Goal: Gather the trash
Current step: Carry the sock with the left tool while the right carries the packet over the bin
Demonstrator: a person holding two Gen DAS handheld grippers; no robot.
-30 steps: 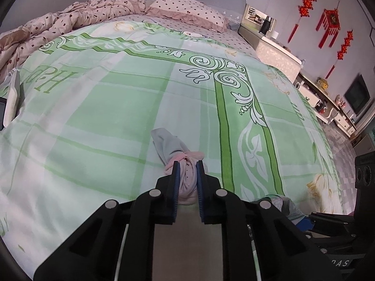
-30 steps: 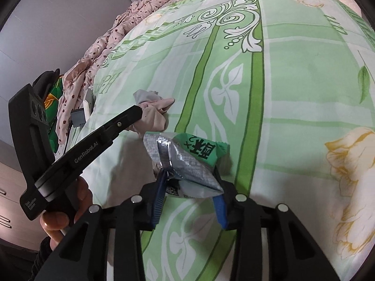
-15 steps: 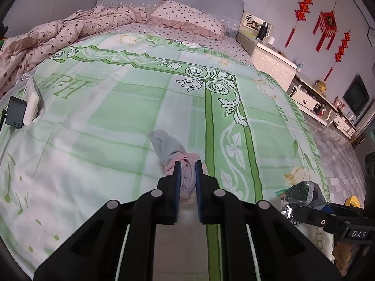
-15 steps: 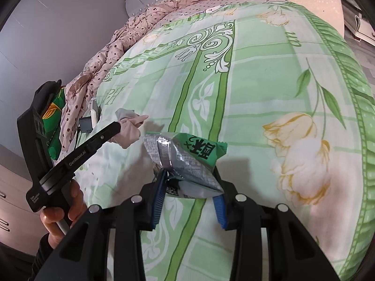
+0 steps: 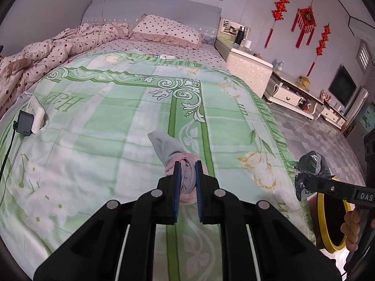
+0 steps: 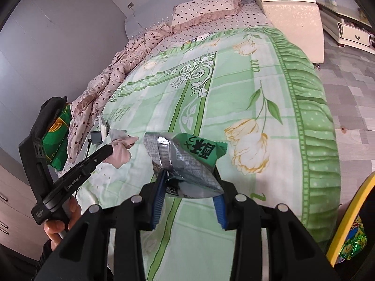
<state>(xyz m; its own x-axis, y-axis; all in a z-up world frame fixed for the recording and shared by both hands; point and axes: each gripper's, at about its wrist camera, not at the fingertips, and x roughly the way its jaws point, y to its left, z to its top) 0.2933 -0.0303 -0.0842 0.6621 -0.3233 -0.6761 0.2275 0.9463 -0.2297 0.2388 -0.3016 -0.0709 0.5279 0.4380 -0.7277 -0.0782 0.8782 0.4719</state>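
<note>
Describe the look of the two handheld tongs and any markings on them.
Both tongs are matte black plastic with blue ribbed pads and round silver bolts. The left tongs carry white "GenRobot.AI" lettering on the side; the right tongs show white letters "DAS".

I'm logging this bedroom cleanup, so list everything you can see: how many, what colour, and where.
bedspread: one, green and white, covering the bed
quilt: one, pink dotted, bunched at the bed's far side
pillow: one, pink dotted, at the headboard
charger: one, black, on the bed's edge
red hangings: three, on the wall
bin: one, yellow-rimmed, beside the bed
cloth wad: one, grey and pink, between the left gripper fingers
snack wrapper: one, silver and green, in the right gripper
</note>
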